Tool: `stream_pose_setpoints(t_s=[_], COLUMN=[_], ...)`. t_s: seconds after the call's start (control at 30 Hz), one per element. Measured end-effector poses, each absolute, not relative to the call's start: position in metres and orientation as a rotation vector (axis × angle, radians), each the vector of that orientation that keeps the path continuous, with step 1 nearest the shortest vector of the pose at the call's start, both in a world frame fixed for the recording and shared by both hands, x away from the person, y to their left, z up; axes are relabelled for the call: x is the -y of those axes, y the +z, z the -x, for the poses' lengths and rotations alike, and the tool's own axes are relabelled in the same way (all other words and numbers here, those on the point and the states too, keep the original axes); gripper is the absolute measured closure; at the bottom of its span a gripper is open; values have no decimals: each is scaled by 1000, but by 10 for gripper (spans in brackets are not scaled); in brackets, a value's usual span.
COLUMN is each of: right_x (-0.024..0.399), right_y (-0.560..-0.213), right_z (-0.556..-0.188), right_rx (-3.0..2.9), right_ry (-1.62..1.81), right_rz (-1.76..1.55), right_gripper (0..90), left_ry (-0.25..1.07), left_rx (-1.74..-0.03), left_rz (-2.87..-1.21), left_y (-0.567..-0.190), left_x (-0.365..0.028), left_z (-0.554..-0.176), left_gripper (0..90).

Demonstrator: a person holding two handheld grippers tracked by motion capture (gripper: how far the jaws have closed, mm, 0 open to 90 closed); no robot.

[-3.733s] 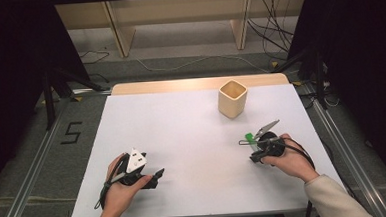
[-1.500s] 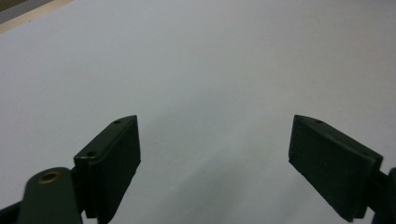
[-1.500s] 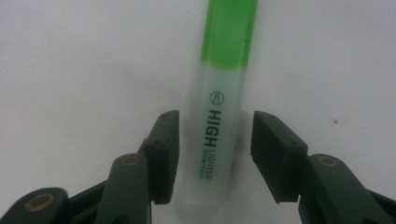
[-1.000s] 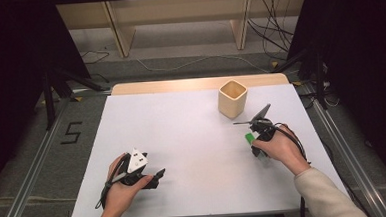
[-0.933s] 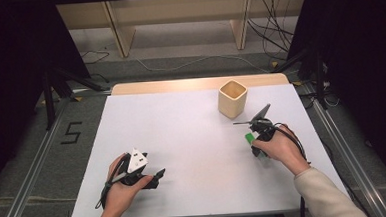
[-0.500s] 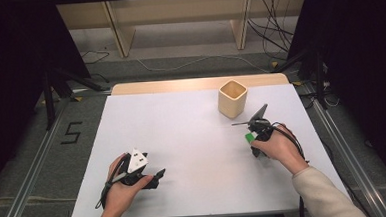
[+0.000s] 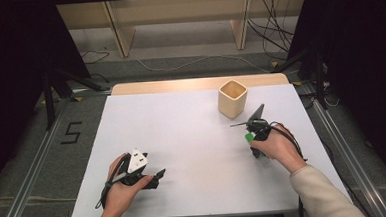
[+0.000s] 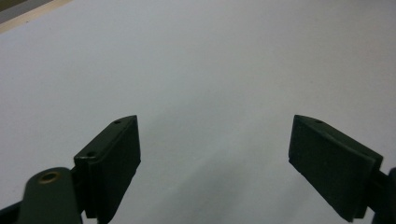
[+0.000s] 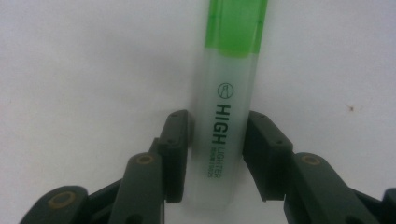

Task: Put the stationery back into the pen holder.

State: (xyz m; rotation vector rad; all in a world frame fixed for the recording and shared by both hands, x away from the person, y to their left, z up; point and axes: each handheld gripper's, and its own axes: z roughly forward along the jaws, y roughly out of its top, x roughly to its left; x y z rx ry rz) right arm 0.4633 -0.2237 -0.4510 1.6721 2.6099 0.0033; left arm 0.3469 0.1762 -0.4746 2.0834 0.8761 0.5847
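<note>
The right gripper (image 9: 215,154) is seen closed on a green-and-white plastic highlighter pen (image 9: 224,116) — its jaws have just been closing, and both pads now press the white barrel, the green end pointing away from the hand. In the high view that gripper (image 7: 252,130) is held just this side of a square pale wooden cup (image 7: 232,99), near but apart from it; the right edge of the white table (image 7: 192,138) lies not far beyond the hand. The left gripper (image 8: 215,154) is held wide apart over bare tabletop, nothing between its jaws — open surface stretches ahead of it, the table's near edge close behind the left hand (image 7: 122,190).
</note>
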Motion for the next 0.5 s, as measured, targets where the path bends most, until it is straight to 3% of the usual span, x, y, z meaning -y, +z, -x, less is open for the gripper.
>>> stream_pose_setpoints(t_s=[0.5], right_x=[223], right_y=[-451], right_z=[-465], right_rx=[-2602], right_ry=[0], right_rz=[-1683], right_gripper=[657], left_ry=[585], left_rx=[-874], left_rz=[-2083], left_y=[-475], left_x=[-176], left_z=[-347], left_gripper=[167])
